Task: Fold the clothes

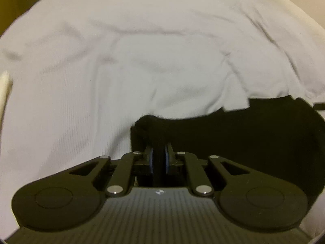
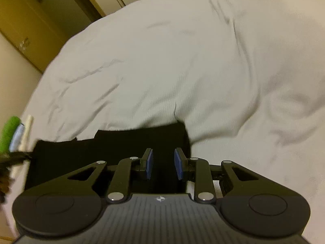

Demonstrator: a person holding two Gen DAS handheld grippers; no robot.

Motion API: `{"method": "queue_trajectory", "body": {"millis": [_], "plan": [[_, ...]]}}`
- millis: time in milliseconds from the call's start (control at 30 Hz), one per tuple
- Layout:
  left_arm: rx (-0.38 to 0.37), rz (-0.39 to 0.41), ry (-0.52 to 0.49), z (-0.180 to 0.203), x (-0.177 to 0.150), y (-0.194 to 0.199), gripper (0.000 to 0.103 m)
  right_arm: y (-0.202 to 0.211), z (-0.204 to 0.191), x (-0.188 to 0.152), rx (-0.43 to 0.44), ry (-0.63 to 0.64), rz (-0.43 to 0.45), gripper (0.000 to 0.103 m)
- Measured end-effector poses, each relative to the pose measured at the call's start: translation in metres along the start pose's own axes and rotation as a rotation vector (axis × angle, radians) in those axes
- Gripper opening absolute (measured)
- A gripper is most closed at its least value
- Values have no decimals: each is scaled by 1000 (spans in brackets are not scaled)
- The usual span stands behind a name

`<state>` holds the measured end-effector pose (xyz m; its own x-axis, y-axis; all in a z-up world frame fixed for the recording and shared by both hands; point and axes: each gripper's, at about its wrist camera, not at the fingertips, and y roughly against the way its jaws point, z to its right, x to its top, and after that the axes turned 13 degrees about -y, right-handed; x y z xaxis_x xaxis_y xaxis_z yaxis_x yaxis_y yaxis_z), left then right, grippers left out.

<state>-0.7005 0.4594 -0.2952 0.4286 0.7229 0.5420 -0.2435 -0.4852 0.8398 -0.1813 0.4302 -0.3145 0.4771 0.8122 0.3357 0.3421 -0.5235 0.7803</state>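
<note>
A black garment (image 1: 254,134) lies on the white bed cover (image 1: 142,50), spread low and to the right in the left wrist view. My left gripper (image 1: 159,152) is shut on a bunched edge of it, and a dark fold (image 1: 150,124) bulges just past the fingertips. In the right wrist view the same black garment (image 2: 113,148) lies flat with its far right corner near the fingers. My right gripper (image 2: 164,158) has its blue pads (image 2: 150,164) a little apart, and black cloth fills the gap between them.
White bedding (image 2: 203,61) fills most of both views, creased in places. At the bed's left edge lie a green item (image 2: 9,134), a light blue one (image 2: 17,136) and a white stick (image 2: 25,132). Wooden cupboard doors (image 2: 30,24) stand beyond the bed.
</note>
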Motion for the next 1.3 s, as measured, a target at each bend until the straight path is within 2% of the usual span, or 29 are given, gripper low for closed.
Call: {"method": "queue_trajectory", "body": {"millis": [133, 200, 267, 300, 333, 467, 533, 633, 733, 800, 867, 900, 933, 1000, 1067, 1133, 1200, 1300], "plan": [[2, 21, 51, -3, -6, 10, 9, -15, 12, -8, 26, 3, -35, 30], [15, 23, 39, 0, -5, 13, 9, -22, 14, -10, 4, -4, -50, 29], [28, 30, 22, 5, -3, 16, 9, -20, 18, -9, 1, -33, -21, 38], [33, 41, 24, 5, -3, 19, 8, -18, 20, -8, 22, -42, -2, 27], [38, 52, 28, 4, -4, 23, 8, -15, 18, -7, 40, -33, 18, 7], [72, 165, 30, 10, -1, 48, 8, 0, -10, -7, 45, 133, 105, 5], [106, 187, -2, 14, -1, 47, 8, 8, -24, -8, 50, 201, 158, 4], [161, 180, -43, 15, -8, 27, 8, 0, -19, -6, 23, 229, 192, 3], [162, 167, -14, 9, -27, -4, 10, -37, 8, -17, -66, 227, 179, 1], [164, 190, 4, 6, -40, -14, 10, -49, 27, -22, -44, 155, 174, 1], [198, 229, -24, 14, -47, -10, 13, -47, 38, -26, 7, 79, 196, 3], [219, 239, -41, 17, -50, -8, 14, -45, 41, -26, 14, 50, 202, 11], [236, 246, -55, 21, -52, -6, 16, -42, 43, -27, 19, 19, 214, 23], [284, 255, -65, 26, -56, 5, 20, -31, 43, -32, -1, -1, 255, 30], [318, 265, -57, 31, -61, 22, 20, -13, 38, -43, -104, 35, 355, 30], [384, 259, -67, 42, -63, 39, 16, 6, 31, -60, -137, 98, 437, 30], [364, 288, -92, 57, -66, 58, 14, 22, 18, -86, -94, 164, 463, 30], [306, 324, -202, 97, -72, 69, 17, 23, -20, -132, 6, 323, 420, 30]]}}
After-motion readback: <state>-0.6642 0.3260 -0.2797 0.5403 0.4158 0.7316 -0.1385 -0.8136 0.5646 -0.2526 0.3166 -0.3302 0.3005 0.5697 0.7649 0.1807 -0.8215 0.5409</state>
